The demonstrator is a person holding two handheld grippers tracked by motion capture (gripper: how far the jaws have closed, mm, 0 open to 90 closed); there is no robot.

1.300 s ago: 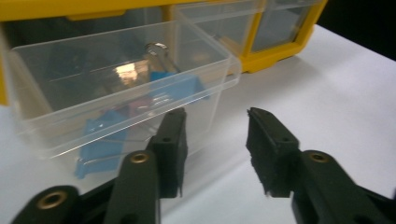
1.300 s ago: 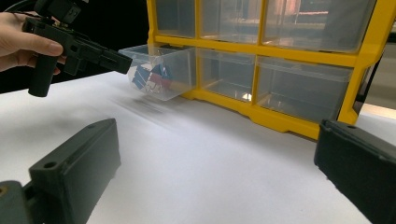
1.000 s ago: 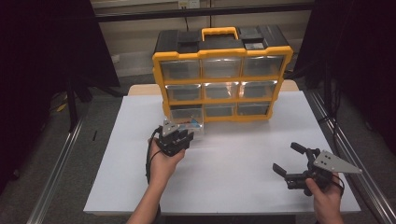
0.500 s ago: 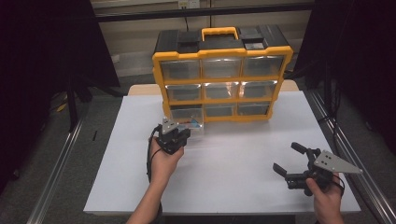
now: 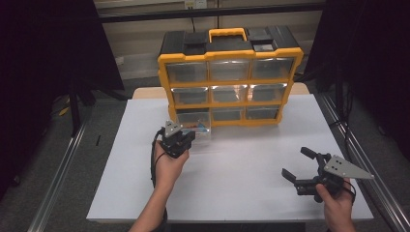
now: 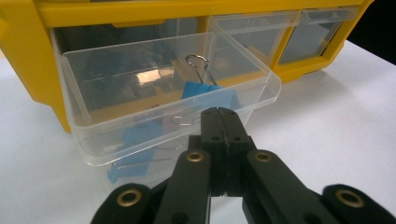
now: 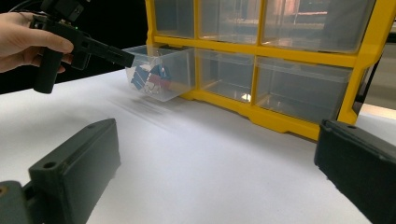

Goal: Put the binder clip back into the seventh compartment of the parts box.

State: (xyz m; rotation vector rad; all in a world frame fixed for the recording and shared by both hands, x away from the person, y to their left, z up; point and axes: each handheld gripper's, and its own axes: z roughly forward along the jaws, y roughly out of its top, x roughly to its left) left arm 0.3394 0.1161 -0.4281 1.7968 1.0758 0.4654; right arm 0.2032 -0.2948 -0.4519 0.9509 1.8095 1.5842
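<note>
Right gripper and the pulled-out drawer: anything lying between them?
No. In the high view, bare white table runs from the right gripper to the drawer. The right gripper view shows the same bare stretch.

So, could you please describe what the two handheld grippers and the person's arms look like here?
Both grippers are black, each with two flat, blocky jaws on hinged links with brass-coloured pivots. The left gripper carries a small grey three-cornered plate and trails a black cable along the forearm. The right gripper carries a larger grey three-cornered plate. Both forearms are bare, with no sleeves in view.
</note>
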